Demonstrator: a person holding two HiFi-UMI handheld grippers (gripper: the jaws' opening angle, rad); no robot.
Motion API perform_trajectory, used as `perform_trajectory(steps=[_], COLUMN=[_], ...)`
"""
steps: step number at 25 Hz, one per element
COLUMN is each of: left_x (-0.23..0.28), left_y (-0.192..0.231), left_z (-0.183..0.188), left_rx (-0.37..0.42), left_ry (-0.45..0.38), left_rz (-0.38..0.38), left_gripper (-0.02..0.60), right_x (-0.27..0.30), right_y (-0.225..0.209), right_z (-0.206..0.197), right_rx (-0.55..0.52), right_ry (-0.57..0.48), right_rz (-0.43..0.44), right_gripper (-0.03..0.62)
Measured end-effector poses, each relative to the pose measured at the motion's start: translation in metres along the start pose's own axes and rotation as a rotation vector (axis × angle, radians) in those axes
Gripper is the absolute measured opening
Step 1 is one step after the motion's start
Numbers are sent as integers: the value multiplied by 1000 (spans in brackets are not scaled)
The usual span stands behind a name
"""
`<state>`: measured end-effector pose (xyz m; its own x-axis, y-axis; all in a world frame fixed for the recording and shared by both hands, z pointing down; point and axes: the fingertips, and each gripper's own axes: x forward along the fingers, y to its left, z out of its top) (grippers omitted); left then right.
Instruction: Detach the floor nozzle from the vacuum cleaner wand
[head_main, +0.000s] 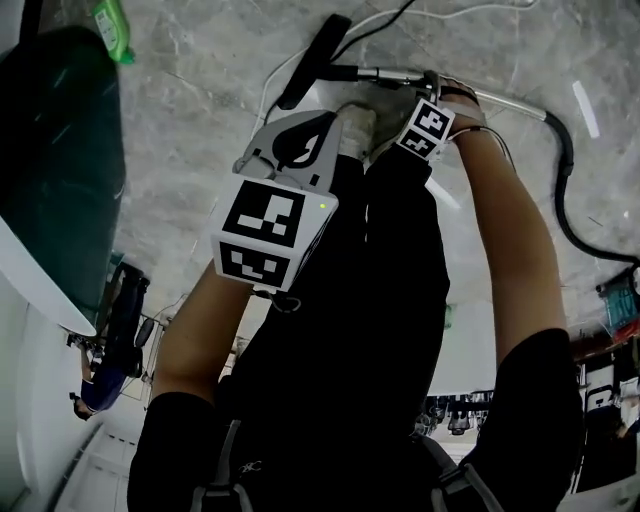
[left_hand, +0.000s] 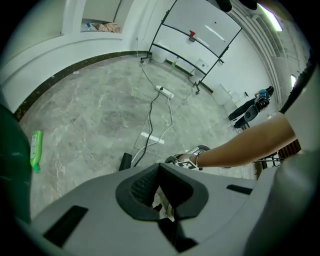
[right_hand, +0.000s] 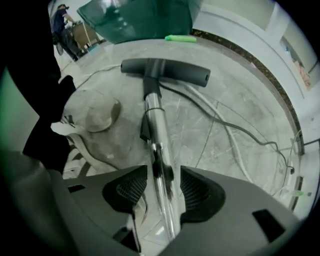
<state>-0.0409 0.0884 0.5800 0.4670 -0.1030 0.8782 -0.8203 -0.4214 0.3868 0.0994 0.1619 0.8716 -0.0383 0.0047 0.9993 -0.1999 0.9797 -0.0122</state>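
Observation:
The chrome vacuum wand (right_hand: 157, 130) lies flat on the grey marble floor, with the black floor nozzle (right_hand: 165, 70) joined to its far end. My right gripper (right_hand: 162, 182) points down over the wand, open. The tube runs between its pads with a gap on each side. From the head view the nozzle (head_main: 312, 60) and wand (head_main: 500, 98) lie just beyond my feet, and the right gripper (head_main: 430, 95) is at the wand. My left gripper (head_main: 305, 135) hangs above my shoe, nearer to me and left of the wand. In its own view the left gripper (left_hand: 161, 185) is shut on nothing.
A black hose (head_main: 565, 190) curves away from the wand at the right. A white cable and a power strip (left_hand: 164, 92) lie further out on the floor. A green bottle (head_main: 112, 30) lies beside a large dark green tub (head_main: 55, 150). My shoe (right_hand: 92, 112) stands left of the wand.

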Motion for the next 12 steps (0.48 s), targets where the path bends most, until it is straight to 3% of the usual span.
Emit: perform_trajectory(steps=[4, 9, 10, 12], left_x=[9, -11, -12, -10], left_y=[11, -13, -20, -33], left_z=[-3, 19, 19, 15], left_rx=[-22, -39, -87, -281], left_ry=[-24, -138, -145, -156], left_rz=[-12, -119, -162, -249], left_gripper=[-1, -2, -2, -2], right_x=[27, -10, -27, -64], right_y=[-3, -17, -27, -47], right_z=[-10, 0, 3, 7], right_rx=[-127, -112, -91, -45], right_ry=[124, 50, 21, -38], right_rz=[-42, -17, -24, -37], right_gripper=[191, 186, 186, 186])
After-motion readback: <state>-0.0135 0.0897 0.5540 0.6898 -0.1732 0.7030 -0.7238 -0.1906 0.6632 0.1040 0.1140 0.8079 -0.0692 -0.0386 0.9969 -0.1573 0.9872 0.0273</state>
